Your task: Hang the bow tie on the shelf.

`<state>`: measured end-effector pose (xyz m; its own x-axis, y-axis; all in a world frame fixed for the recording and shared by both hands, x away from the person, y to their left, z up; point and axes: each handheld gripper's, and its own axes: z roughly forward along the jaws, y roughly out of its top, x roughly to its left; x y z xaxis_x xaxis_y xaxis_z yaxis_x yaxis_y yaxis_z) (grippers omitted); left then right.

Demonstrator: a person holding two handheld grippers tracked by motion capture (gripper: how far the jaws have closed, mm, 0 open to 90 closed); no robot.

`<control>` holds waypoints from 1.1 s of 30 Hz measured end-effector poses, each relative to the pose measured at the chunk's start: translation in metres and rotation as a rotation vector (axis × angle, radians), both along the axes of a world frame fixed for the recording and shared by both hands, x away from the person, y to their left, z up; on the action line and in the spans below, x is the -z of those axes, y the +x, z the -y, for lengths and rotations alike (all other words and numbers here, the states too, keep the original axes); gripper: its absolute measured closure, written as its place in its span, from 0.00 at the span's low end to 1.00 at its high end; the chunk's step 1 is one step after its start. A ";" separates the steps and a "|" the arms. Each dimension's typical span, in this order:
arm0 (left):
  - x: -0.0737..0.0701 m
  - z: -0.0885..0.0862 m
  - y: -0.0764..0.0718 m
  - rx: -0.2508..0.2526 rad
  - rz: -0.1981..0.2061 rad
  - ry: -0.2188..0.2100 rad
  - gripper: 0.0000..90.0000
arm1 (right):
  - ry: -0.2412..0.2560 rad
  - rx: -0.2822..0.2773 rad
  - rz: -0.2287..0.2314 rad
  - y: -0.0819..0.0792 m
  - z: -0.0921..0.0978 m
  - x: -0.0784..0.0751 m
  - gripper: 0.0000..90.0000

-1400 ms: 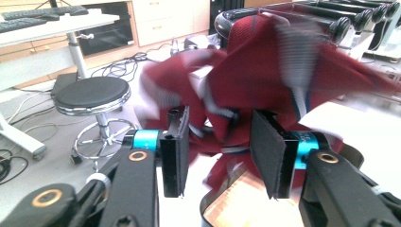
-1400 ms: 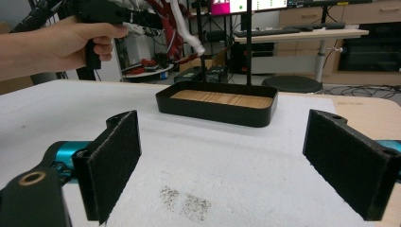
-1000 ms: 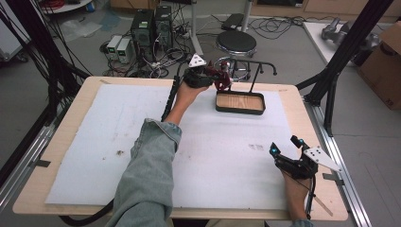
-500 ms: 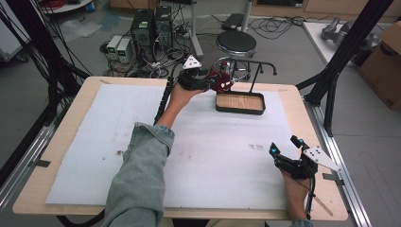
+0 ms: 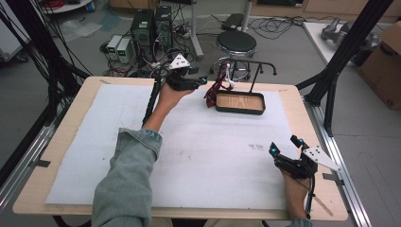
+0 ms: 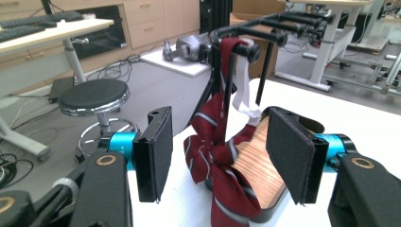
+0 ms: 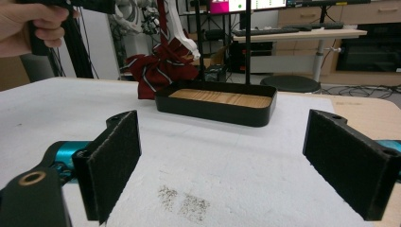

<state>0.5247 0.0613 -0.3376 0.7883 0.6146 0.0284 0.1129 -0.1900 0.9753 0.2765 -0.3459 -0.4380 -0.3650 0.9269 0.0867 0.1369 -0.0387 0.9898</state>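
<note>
Change since a moment before: left gripper (image 5: 204, 81) had drawn back a little from the tie (image 5: 213, 90) toward the person's left; the right gripper (image 5: 285, 145) had kept its place.
Landmark: the tray (image 5: 239, 109), a black-walled dish with a wooden floor, standing at the far middle of the white mat (image 5: 94, 137).
Right gripper: nearest the person, well apart from the tray on its near right side, resting low over the mat; its jaws stood wide apart with nothing between them, and in the right gripper view (image 7: 236, 165) they framed the tray from a distance.
Right hand: (image 5: 294, 189) behind that gripper, at the near edge of the table (image 5: 61, 127).
Left sleeve: (image 5: 125, 184) denim, reaching from the near edge up toward the tray's left side.
Left hand: (image 5: 171, 97) just left of the tray, holding the gripper level.
Left gripper state: jaws parted and holding nothing; in the left gripper view (image 6: 215, 156) the tie hung in the gap ahead of the pads (image 6: 288, 156), whether touching them I cannot tell.
Tie: dark red with pale stripes, draped from the rack (image 5: 257, 68) above the tray's left end, its bunched lower part spilling over the tray's left wall.
Rack: black rods rising from the tray, upright, with a white band (image 6: 243, 92) looped beside the tie.
Stool: (image 5: 235, 43) on the floor beyond the tray, past the table's far edge.
</note>
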 end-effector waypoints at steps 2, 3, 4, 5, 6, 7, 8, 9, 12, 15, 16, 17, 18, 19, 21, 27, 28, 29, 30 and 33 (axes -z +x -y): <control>-0.004 -0.004 -0.004 -0.001 0.006 -0.004 0.46 | 0.003 0.001 -0.003 0.000 0.000 0.000 0.12; -0.005 -0.007 -0.005 0.000 0.010 -0.009 0.46 | 0.001 0.003 -0.002 0.000 0.000 0.000 0.12; -0.007 -0.010 -0.007 0.000 0.012 -0.013 0.46 | -0.001 0.003 -0.003 0.000 0.000 0.000 0.12; -0.008 -0.012 -0.009 -0.003 0.016 -0.014 0.46 | -0.001 0.004 -0.002 0.000 0.000 0.000 0.12; -0.010 -0.015 -0.011 -0.006 0.017 -0.018 0.45 | -0.001 0.005 -0.003 0.000 0.000 0.000 0.12; -0.011 -0.018 -0.013 -0.006 0.019 -0.021 0.45 | 0.003 0.006 -0.006 0.000 0.000 0.000 0.12; -0.012 -0.021 -0.015 -0.009 0.022 -0.021 0.45 | 0.002 0.006 -0.005 0.000 0.000 0.000 0.12; -0.013 -0.025 -0.017 -0.013 0.023 -0.022 0.45 | 0.001 0.006 -0.005 0.000 0.000 0.000 0.12; -0.016 -0.035 -0.023 -0.021 0.029 -0.032 0.44 | 0.002 0.007 -0.004 0.001 0.000 0.000 0.12; -0.019 -0.046 -0.030 -0.027 0.038 -0.036 0.43 | 0.008 0.007 -0.005 0.001 0.000 0.000 0.12; -0.019 -0.050 -0.032 -0.029 0.036 -0.035 0.43 | 0.006 0.006 -0.005 0.001 0.000 0.000 0.12; -0.020 -0.054 -0.034 -0.033 0.036 -0.040 0.42 | 0.004 0.007 -0.005 0.001 0.000 0.000 0.12; -0.020 -0.058 -0.037 -0.036 0.039 -0.046 0.41 | 0.003 0.007 -0.002 0.002 0.000 0.000 0.12; -0.021 -0.063 -0.040 -0.039 0.041 -0.048 0.41 | 0.000 0.007 -0.003 0.002 0.000 0.000 0.12; -0.021 -0.071 -0.046 -0.044 0.042 -0.050 0.40 | -0.002 0.007 -0.003 0.002 0.000 0.000 0.12; -0.019 -0.099 -0.067 -0.078 0.052 -0.059 0.37 | -0.006 0.008 -0.003 0.001 0.000 0.000 0.12; -0.018 -0.104 -0.070 -0.083 0.053 -0.059 0.36 | -0.005 0.007 -0.005 0.001 0.000 0.000 0.12; -0.018 -0.109 -0.074 -0.091 0.053 -0.059 0.36 | -0.008 0.006 -0.004 0.001 0.000 0.000 0.12; -0.018 -0.114 -0.078 -0.098 0.053 -0.061 0.36 | -0.009 0.006 -0.004 0.001 0.000 0.000 0.12; -0.017 -0.127 -0.088 -0.111 0.059 -0.067 0.35 | -0.011 0.010 -0.004 0.001 0.000 0.000 0.12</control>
<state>0.4365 0.1886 -0.3202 0.7136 0.7000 0.0285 0.0719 -0.1136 0.9909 0.2777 -0.3455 -0.4380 -0.3558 0.9313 0.0785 0.1408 -0.0296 0.9896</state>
